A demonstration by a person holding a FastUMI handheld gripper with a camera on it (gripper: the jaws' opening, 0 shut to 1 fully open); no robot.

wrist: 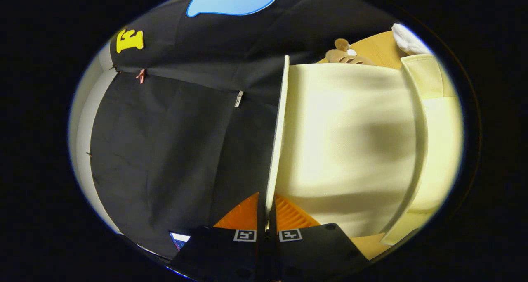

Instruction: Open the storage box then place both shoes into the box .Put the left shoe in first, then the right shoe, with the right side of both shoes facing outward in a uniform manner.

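Note:
My gripper [267, 211] is shut on the thin front edge of the cream storage box lid [279, 125], and both fingers press on it. The view is rolled on its side. The lid's broad inner face [350, 141] runs from the fingers toward the box body [441, 150], to which it is joined along a curved rim. The lid stands swung up from the box. Beyond the lid, a brown shoe [346, 55] lies on the wooden table [379, 46]; just its upper part shows over the lid's far end.
A white soft object [406, 38] lies on the table beside the box's far corner. The booth's black cloth wall [173, 129] hangs on the other side of the lid edge. A strip of pale wall [84, 125] lies past the cloth.

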